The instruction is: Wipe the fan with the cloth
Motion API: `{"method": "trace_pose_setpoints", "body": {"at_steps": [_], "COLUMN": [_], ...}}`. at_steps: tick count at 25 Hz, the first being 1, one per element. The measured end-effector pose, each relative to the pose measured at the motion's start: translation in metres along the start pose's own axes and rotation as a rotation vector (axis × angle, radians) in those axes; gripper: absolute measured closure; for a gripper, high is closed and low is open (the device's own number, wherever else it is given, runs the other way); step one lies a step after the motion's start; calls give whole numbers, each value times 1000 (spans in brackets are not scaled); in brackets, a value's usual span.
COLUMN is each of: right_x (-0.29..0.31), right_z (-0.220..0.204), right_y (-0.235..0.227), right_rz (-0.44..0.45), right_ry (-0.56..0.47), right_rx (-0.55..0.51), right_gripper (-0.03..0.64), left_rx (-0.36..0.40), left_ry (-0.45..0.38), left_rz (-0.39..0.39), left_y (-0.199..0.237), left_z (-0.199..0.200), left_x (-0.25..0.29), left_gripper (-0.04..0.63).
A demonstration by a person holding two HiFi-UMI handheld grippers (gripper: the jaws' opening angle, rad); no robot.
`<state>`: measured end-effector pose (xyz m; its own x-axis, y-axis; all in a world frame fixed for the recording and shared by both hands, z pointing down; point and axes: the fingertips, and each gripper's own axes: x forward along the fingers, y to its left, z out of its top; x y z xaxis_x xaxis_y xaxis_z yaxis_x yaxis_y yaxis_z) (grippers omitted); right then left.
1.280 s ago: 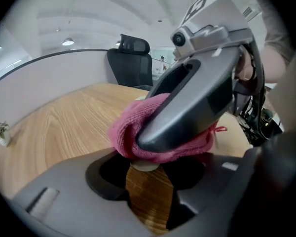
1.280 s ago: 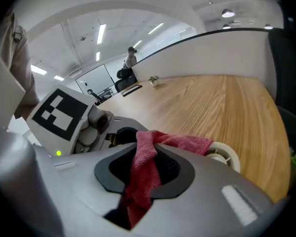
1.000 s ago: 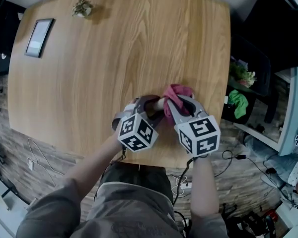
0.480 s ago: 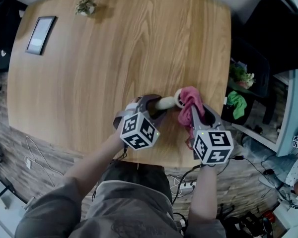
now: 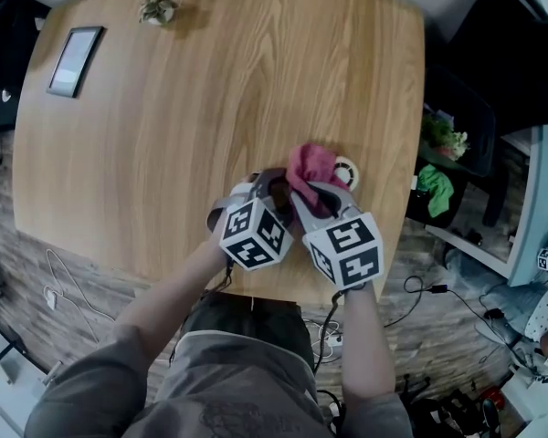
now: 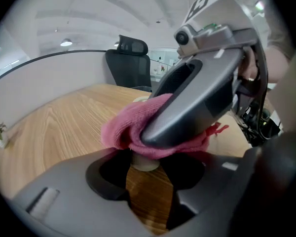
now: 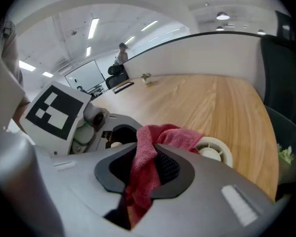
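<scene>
The right gripper [image 7: 147,154] is seen closed on a pink cloth [image 7: 177,136], which is pinched between the jaws and bunched over their tips. Just beyond, to the right, the round white head of the fan [image 7: 214,151] is overlapped at its left edge by the cloth. The left gripper [image 7: 117,135] is seen close at the left, its marker cube uppermost. A wooden table [image 7: 212,102] is spread beneath, and a small plant [image 7: 146,77] is set at its far edge.
</scene>
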<state>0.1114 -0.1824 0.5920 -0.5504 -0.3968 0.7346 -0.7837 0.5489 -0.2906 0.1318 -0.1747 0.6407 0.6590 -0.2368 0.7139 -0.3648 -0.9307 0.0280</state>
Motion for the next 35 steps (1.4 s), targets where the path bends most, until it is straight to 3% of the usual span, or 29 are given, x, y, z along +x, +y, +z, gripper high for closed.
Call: {"method": "trace_pose_setpoints", "body": {"at_steps": [5, 10, 14, 18, 22, 30, 35], "right_x": [7, -11, -36, -61, -70, -44, 0], "right_z": [10, 23, 23, 10, -9, -10, -4], "right_y": [0, -48, -84, -115, -116, -52, 0], "right_rz": [2, -199, -324, -396, -468, -239, -59], "right_ry": [-4, -11, -52, -100, -44, -39, 30], "right_rx": [-35, -69, 7, 114, 88, 65, -50], "right_gripper": [540, 540, 540, 538, 540, 543, 542], "left_rx": [3, -6, -9, -17, -17, -17, -14], "left_ry": [2, 7, 7, 10, 10, 13, 12], "left_rz": [1, -4, -4, -16, -20, -24, -22], "left_y": [1, 1, 0, 1, 1, 0, 2], "left_z": [-1, 0, -1, 0, -2, -1, -2], "left_x": [0, 0, 0, 1, 0, 1, -1], "left_gripper": [400, 400, 400, 400, 400, 402, 402]}}
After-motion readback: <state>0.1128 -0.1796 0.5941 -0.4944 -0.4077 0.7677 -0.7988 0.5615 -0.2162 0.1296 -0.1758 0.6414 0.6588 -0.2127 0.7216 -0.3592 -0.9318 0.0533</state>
